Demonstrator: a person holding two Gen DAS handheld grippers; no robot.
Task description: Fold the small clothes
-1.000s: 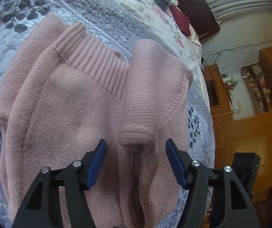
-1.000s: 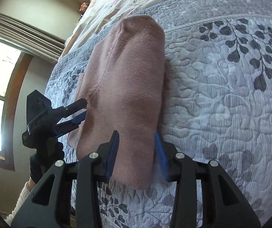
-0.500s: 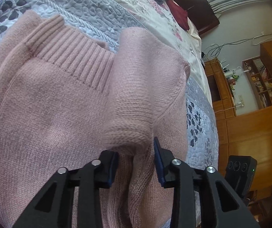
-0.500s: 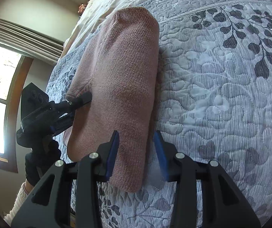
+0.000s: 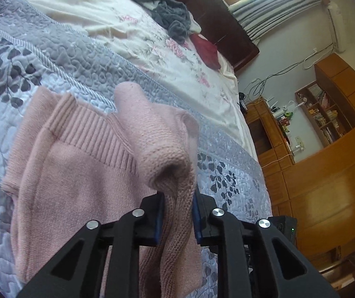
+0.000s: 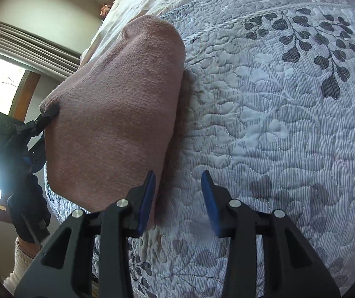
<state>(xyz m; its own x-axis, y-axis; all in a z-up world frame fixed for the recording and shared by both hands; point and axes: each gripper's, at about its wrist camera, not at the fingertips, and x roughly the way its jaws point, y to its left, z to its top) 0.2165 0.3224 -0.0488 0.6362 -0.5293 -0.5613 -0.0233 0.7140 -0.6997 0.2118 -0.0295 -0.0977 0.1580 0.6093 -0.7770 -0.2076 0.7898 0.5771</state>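
- The left gripper (image 5: 177, 214) is clamped on a bunched fold of the pink knitted sweater (image 5: 78, 173), with the knit pinched between its blue pads (image 5: 159, 217).
- The gathered fold is raised above the rest of the garment, which is spread on the grey quilted bedspread (image 5: 60, 49); the ribbed hem (image 5: 95, 129) is seen just beside the raised part.
- The right gripper (image 6: 178, 198) is held with its fingers (image 6: 147, 198) parted and nothing between them; only the left finger lies against the sweater's edge.
- In the right wrist view, the sweater is draped as a raised mound, and the left gripper is seen at its far side.
- A dark grey garment (image 5: 167, 12) and a red cloth (image 5: 207, 49) are seen farther up the bed, well apart from the sweater.
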